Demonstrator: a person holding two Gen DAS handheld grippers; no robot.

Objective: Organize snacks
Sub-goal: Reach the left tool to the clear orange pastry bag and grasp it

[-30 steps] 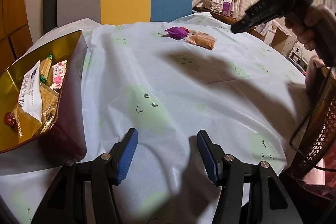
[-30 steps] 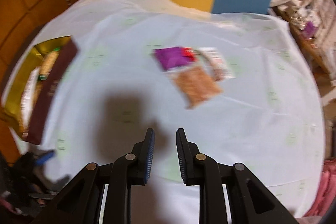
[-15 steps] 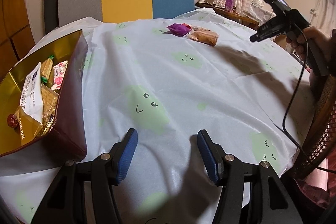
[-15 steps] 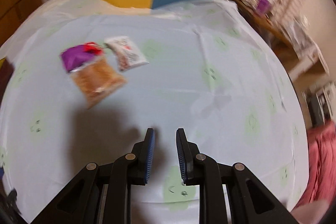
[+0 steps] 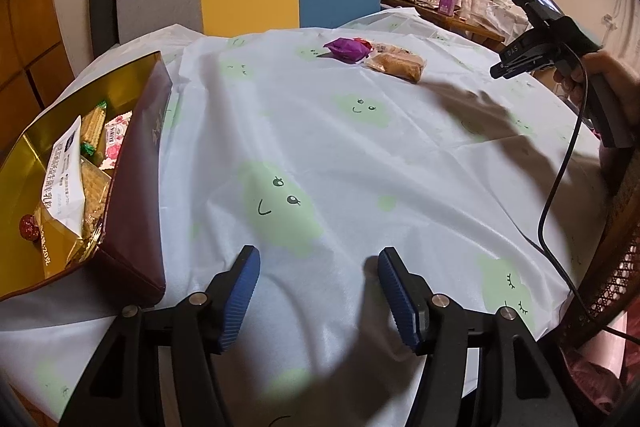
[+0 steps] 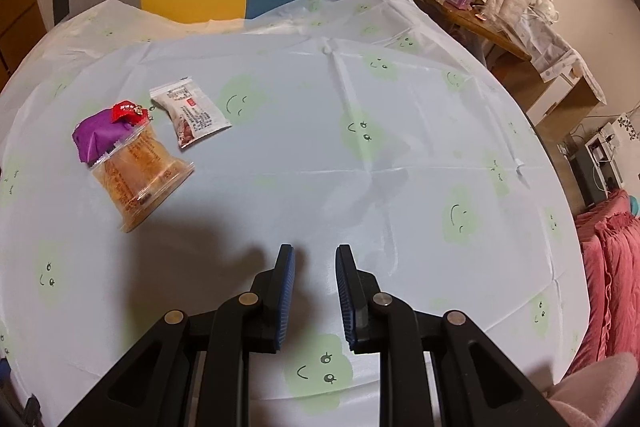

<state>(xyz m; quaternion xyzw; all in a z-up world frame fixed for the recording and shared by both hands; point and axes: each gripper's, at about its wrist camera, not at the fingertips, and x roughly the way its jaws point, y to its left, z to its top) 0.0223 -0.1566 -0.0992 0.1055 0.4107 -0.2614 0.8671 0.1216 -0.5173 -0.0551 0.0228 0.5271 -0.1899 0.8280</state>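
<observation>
Gold-lined maroon box [image 5: 136, 163] already holds several snacks. Purple wrapper [image 6: 100, 137], orange clear-wrapped pack [image 6: 140, 171], white packet [image 6: 192, 113] remain out. Left gripper [image 5: 318, 297] spread, empty; right gripper [image 6: 315, 297] narrowly parted, empty.

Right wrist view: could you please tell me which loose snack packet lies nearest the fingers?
The clear-wrapped orange-brown cake; the purple packet and white printed packet lie farther back.

Left tool [image 5: 318, 297]: jaws apart, nothing between them, tilted down over the near edge of the counter. Right tool [image 6: 314, 297]: jaws nearly closed, empty, tilted down; held in a hand [image 5: 600, 75] at the right edge.
</observation>
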